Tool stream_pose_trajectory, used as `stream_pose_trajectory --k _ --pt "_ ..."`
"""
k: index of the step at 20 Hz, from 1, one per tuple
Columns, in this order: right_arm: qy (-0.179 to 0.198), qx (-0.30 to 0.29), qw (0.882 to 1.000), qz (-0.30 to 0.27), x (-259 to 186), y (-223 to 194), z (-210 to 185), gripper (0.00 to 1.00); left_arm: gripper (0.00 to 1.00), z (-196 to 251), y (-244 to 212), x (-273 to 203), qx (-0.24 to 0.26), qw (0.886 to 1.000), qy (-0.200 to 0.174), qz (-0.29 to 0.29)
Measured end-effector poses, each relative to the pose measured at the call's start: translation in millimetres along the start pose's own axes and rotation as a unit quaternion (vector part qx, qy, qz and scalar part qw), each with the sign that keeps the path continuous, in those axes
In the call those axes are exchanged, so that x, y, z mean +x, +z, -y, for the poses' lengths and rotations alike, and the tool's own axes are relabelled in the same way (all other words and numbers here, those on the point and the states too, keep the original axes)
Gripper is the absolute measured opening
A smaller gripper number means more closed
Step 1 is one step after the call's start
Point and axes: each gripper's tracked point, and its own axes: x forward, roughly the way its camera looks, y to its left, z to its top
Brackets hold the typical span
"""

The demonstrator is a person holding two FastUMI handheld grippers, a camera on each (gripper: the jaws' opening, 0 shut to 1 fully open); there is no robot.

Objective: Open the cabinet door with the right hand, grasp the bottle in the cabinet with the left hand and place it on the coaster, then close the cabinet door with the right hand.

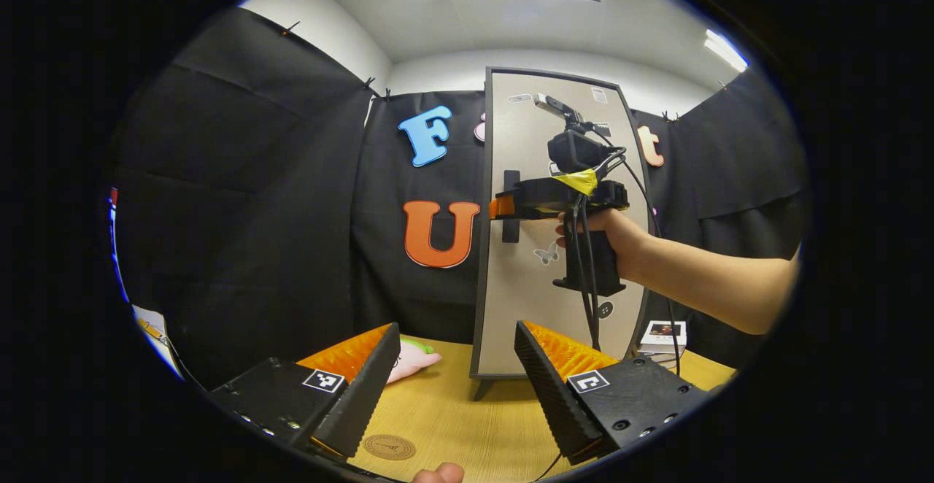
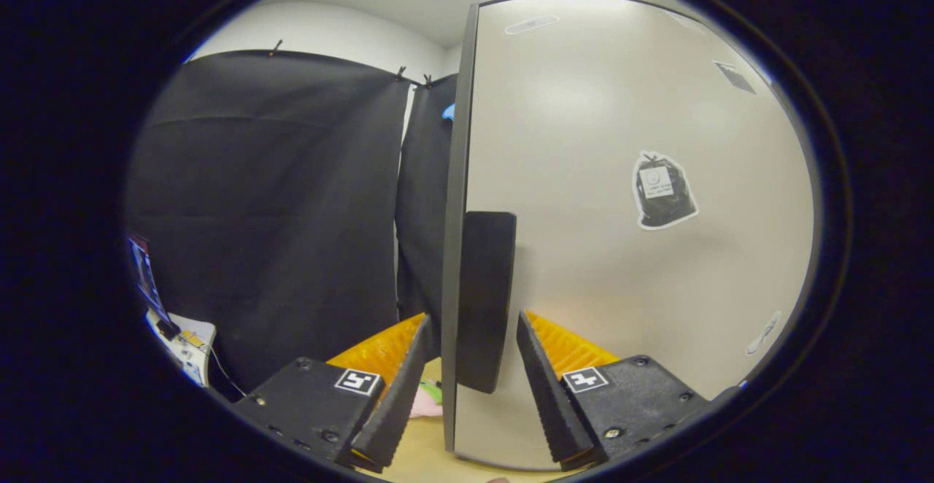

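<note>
Right gripper view: my right gripper (image 2: 471,366) is lined up on the cabinet door (image 2: 627,176), with the dark handle (image 2: 485,300) standing upright between the two fingers. The fingers are apart and neither one presses on the handle; a gap shows on each side. I keep them straddling the handle so that closing them will give a grip at the door's free edge, where a pull swings it most easily. The door itself looks flush and closed, so I judge the opening step is only about to begin.

Left gripper view: my left gripper (image 1: 456,366) hangs low over the wooden table (image 1: 467,424), fingers apart and holding nothing. It waits back from the cabinet, presumably to leave the door room to swing and to be ready to reach in afterwards. From this side I see my right hand (image 1: 609,238) carrying the right gripper at handle height against the door front.

The bottle cannot be seen; it should be inside the cabinet, behind the closed door. The round coaster (image 1: 389,446) lies on the table just in front of the left fingers, near enough for a short carry once the bottle is out. A pink soft toy (image 1: 412,359) rests on the table beside the cabinet's foot, well clear of the coaster.
</note>
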Motion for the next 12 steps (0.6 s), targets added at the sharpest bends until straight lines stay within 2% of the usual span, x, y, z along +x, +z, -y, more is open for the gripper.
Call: stream_pose_trajectory --k 4,6,7,8,9,12 --pt "-0.008 0.012 1.0 -0.014 7.0 -6.5 0.1 0.54 0.95 -9.7 -0.4 -0.1 -0.003 1.0 0.007 0.001" --pt "-0.018 0.021 1.0 -0.011 8.2 -6.6 1.6 0.42 0.95 -13.4 -2.0 0.0 -0.003 1.0 0.011 0.0" --pt "-0.024 0.021 0.999 -0.007 8.2 -5.6 3.0 0.42 0.95 -14.6 -1.8 -0.6 -0.004 1.0 0.012 -0.001" --pt "-0.026 0.019 0.999 -0.007 9.0 -6.6 2.5 0.36 0.95 -16.4 -1.6 -0.6 -0.004 1.0 0.013 -0.001" --pt "-0.03 0.015 0.999 -0.007 9.5 -6.6 4.8 0.36 0.95 -17.7 -1.5 -0.9 -0.004 1.0 0.013 -0.001" --pt "-0.019 0.02 1.0 -0.008 9.2 -7.1 5.0 0.24 0.95 -21.1 0.6 -1.8 -0.007 1.0 0.015 0.004"
